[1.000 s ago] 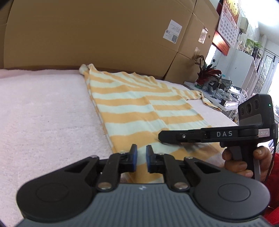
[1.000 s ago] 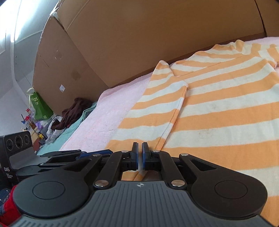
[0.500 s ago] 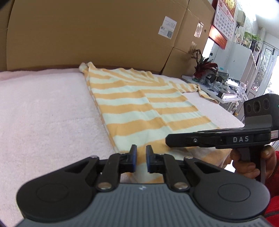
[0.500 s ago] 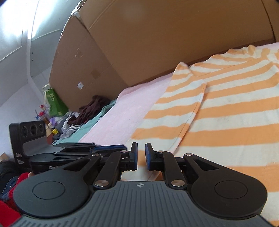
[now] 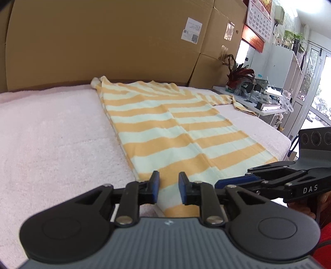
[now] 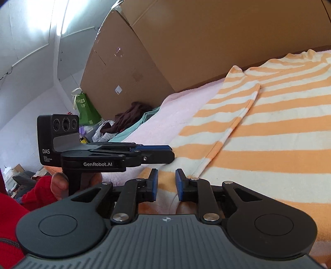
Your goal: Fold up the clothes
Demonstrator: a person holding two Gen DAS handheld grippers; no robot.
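1. The left gripper [image 5: 168, 187], a black two-finger tool with blue pads, now shows a clear gap between its fingers [image 5: 154, 186]; a second ago they were almost together, and they are opening at this moment
2. Nothing is pinched between them; the near hem of the orange-and-pale-striped knit shirt [image 5: 175, 132] lies on the surface just beyond the tips
3. The right gripper [image 6: 166, 184] does the same: its fingers [image 6: 154, 183], nearly pressed together a second ago, are spreading and hold nothing, with the striped cloth lying under and ahead of them
4. In the left wrist view the right gripper [image 5: 231, 183] has drawn back from over the shirt's lower part to the lower right edge of the picture
5. In the right wrist view the left gripper [image 6: 157, 152] has come further into sight, and a hand [image 6: 60, 184] in a red sleeve [image 6: 12, 207] holds its handle
6. The shirt lies flat on the pink terry-covered desk [image 5: 51, 144], one side folded inward, one sleeve reaching toward the far right edge
7. Readable writing: "DAS" on the right gripper's side in the left wrist view; "DAS" and "GenRobot.AI" on the left gripper in the right wrist view
8. A red wall calendar [image 5: 258, 18] shows rows of numerals; the white label [image 5: 191, 30] on the large brown cardboard box [image 5: 103, 45] is too small to read
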